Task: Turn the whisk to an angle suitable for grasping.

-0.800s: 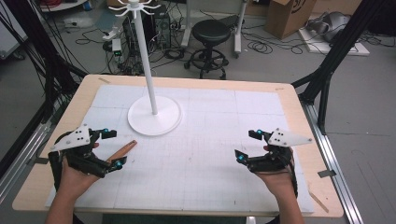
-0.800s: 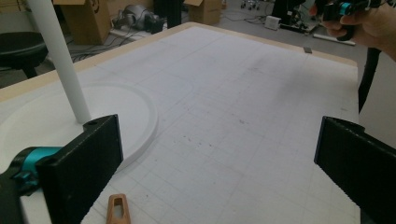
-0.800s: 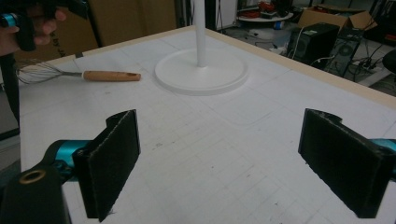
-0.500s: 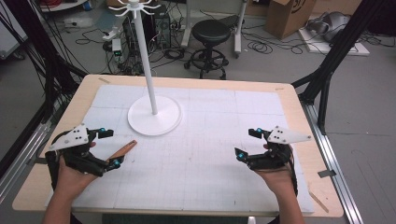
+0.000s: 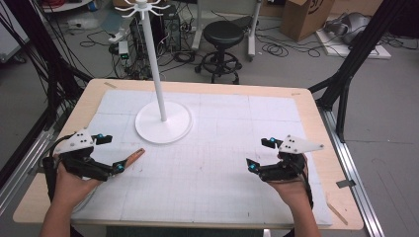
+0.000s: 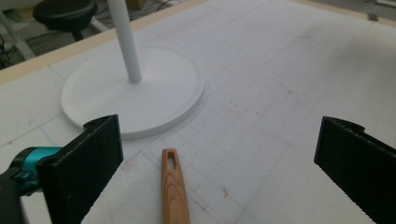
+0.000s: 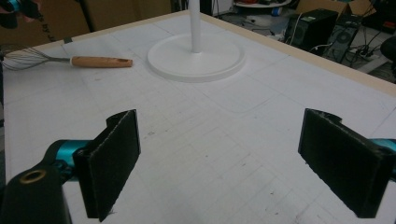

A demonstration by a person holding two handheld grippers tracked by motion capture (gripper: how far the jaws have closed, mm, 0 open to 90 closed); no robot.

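Observation:
A whisk lies flat on the white mat at the left, its wooden handle [image 5: 132, 157] pointing toward the white stand. In the left gripper view the handle [image 6: 174, 186] lies between the jaws and below them, with no pad touching it. My left gripper [image 5: 111, 153] [image 6: 219, 168] is open, held just left of the handle. The right gripper view shows the handle [image 7: 100, 61] and the whisk's wire loops [image 7: 21, 58] far off. My right gripper [image 5: 258, 154] [image 7: 219, 158] is open over bare mat at the right.
A white stand has a round base [image 5: 163, 123] [image 6: 135, 88] [image 7: 196, 56] and a tall pole topped with hooks [image 5: 142, 7], at the back left of the mat. The wooden table edge [image 5: 197, 86] frames the mat. A stool [image 5: 225, 34] and cables lie beyond.
My left gripper has edged slightly to the left. The right gripper and the whisk have stayed put.

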